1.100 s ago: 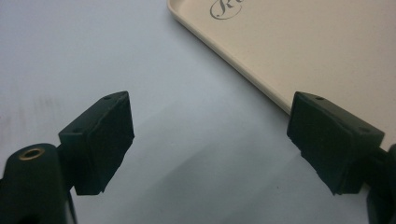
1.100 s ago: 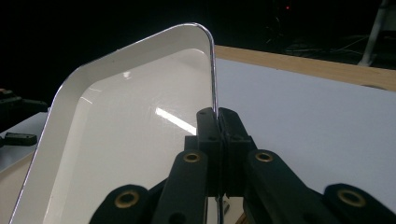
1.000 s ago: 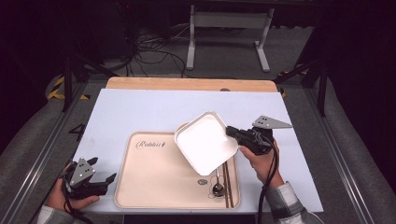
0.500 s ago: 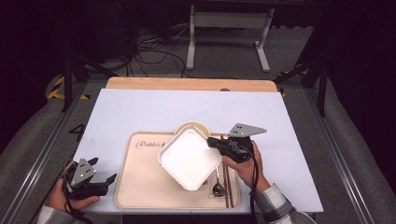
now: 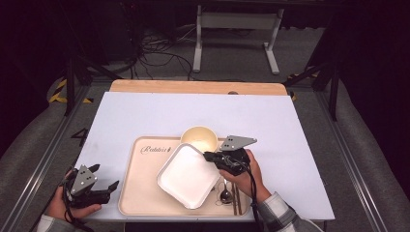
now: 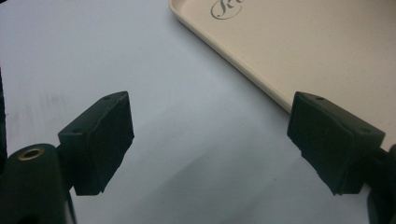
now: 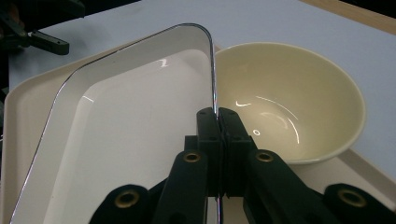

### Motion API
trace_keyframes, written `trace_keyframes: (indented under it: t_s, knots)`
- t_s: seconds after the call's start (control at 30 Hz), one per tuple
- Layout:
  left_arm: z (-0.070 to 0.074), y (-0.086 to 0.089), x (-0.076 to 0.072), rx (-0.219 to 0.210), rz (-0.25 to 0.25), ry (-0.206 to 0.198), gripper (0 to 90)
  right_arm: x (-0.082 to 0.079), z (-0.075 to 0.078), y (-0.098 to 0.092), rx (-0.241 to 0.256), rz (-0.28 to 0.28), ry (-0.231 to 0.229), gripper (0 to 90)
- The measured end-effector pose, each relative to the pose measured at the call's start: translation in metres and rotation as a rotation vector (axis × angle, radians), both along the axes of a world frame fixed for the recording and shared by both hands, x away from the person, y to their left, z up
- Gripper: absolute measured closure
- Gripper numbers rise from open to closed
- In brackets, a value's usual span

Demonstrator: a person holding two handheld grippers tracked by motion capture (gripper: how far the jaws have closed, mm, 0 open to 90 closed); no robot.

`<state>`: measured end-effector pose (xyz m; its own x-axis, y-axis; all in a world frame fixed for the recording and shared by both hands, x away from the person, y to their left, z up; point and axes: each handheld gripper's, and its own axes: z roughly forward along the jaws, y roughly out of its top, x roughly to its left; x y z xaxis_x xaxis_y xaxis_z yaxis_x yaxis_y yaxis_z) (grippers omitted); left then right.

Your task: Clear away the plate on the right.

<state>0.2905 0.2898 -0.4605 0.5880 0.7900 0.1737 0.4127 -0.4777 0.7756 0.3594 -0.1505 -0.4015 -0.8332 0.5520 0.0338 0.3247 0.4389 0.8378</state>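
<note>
Resting low on the pale blue counter (image 5: 145, 116), the left tool (image 5: 104, 189) sits with its jaws spread wide and empty, just beside the left edge of the beige rectangular plastic tray (image 5: 140, 193). On that tray lies the white square shallow dish (image 5: 186, 176), its right rim pinched between the closed jaws of the right tool (image 5: 209, 157). Touching the dish's far corner stands a cream round bowl (image 5: 198, 138).

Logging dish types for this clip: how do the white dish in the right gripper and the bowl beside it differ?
The white rectangular dish is shallow, flat-bottomed and square-cornered; the cream bowl is round and deep. The right gripper pinches the dish's rim; the bowl stands free. The dish is pure white, the bowl yellowish. Both are glossy, empty and over the tray.
</note>
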Motion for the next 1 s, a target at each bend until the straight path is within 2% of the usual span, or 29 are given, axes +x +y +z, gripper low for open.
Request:
trace_keyframes:
  t_s: [0.33,0.53,0.67,0.8,1.0]
  knots:
    - [-0.001,-0.001,0.000,0.000,-0.007,0.003,15.3,-0.004,-0.008,0.011,-0.040,0.038,0.005,89.0]
    - [-0.001,0.000,0.000,0.002,-0.004,0.004,15.3,-0.004,-0.010,0.016,-0.044,0.043,0.008,89.0]
    - [-0.002,-0.001,0.001,0.005,-0.006,0.009,15.3,-0.003,-0.010,0.019,-0.042,0.047,-0.003,88.7]
    - [-0.002,-0.002,0.001,0.007,-0.005,0.011,15.3,-0.003,-0.012,0.028,-0.077,0.053,-0.031,87.8]
    - [-0.002,-0.001,0.001,0.005,-0.004,0.015,15.1,-0.003,-0.016,0.037,-0.099,0.056,-0.042,84.9]
